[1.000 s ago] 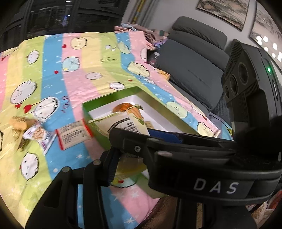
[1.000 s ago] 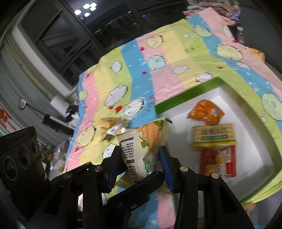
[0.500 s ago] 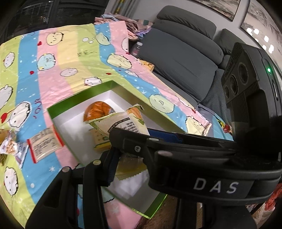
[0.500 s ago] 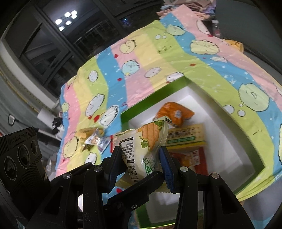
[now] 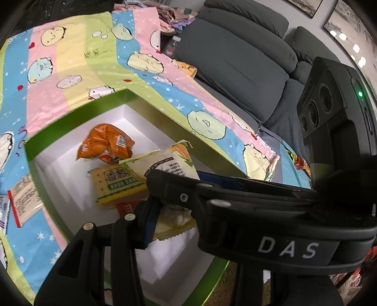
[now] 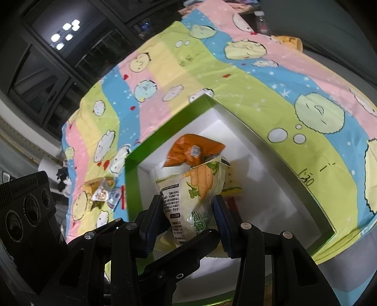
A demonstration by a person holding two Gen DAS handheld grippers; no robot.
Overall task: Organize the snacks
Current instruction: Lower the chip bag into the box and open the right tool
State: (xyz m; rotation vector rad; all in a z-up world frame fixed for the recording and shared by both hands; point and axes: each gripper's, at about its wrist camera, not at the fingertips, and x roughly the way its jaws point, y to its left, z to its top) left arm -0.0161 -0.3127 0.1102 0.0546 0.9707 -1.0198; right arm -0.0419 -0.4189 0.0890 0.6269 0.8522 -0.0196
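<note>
My right gripper (image 6: 188, 219) is shut on a pale green snack bag with a carrot picture (image 6: 193, 188) and holds it upright over the green-rimmed white box (image 6: 132, 179). In the box lie an orange bag (image 6: 195, 150), a yellow cracker pack (image 5: 115, 181) and a red pack (image 5: 127, 208), partly hidden. The left wrist view also shows the held bag (image 5: 162, 164) and the box rim (image 5: 70, 117). The left gripper (image 5: 169, 195) looks shut on the same bag, with the other device crossing in front, so its state is unclear.
Loose snack packets lie on the striped cartoon cloth left of the box (image 6: 103, 193), with a red-edged packet (image 5: 23, 200) beside the box. A grey sofa (image 5: 235, 54) stands beyond the cloth. A yellow item (image 6: 287, 41) and a bottle (image 6: 260, 21) sit at the far edge.
Both grippers have moved forward and lower with the bag, from over the box's near edge to over its inside. The box now fills more of both views.
</note>
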